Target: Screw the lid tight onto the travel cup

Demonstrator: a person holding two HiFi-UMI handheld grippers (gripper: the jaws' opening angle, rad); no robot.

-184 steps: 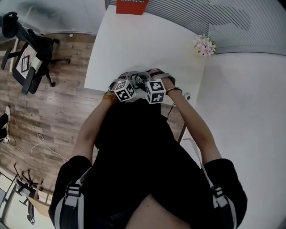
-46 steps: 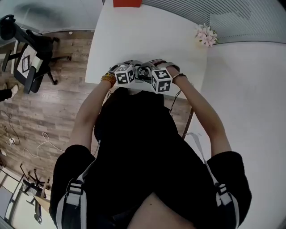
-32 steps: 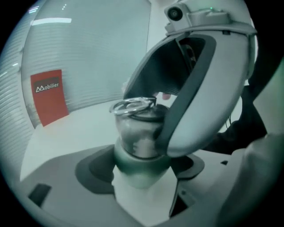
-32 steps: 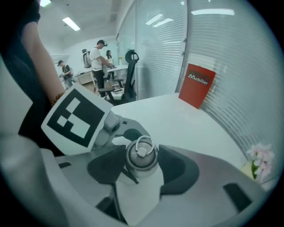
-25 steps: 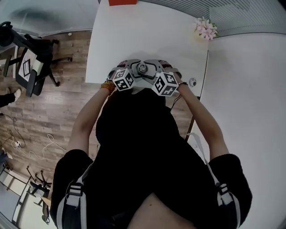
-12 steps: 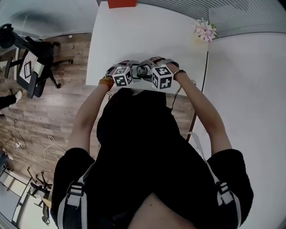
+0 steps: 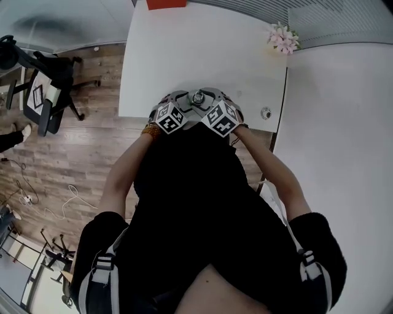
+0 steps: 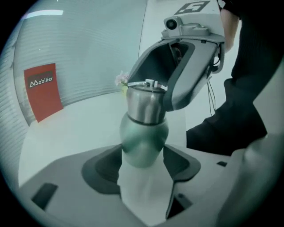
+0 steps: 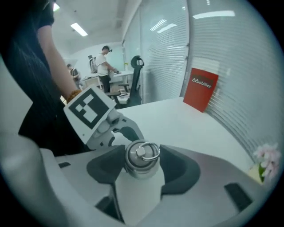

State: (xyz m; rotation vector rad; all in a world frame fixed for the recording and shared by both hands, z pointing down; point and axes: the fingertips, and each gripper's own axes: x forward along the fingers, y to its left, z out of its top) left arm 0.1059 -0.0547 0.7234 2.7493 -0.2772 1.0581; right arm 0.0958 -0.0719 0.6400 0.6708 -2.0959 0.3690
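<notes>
White desk [image 7: 184, 49] in an office with a wood floor: both hand-held grippers hold the travel cup [image 8: 143, 142] at the desk's near edge.

The left hand-held gripper [image 8: 143, 155] is clamped on the cup's pale green body. Its pads press both sides, and its jaws have just been closing. The steel lid [image 9: 142, 156], with a wire ring on top, sits on the cup's mouth. The right hand-held gripper [image 9: 142, 162] grips the lid from above, its jaws also just drawn in. Compared with half a second ago, the two marker cubes [image 7: 171, 116] stand on their corners instead of square. They also sit slightly nearer the person, with the lid's top showing between them. With the lid on, the cup's contents cannot be seen. A red sign [image 7: 166, 3] stands at the desk's far edge, and pink flowers [image 7: 281, 37] at its far right corner.
</notes>
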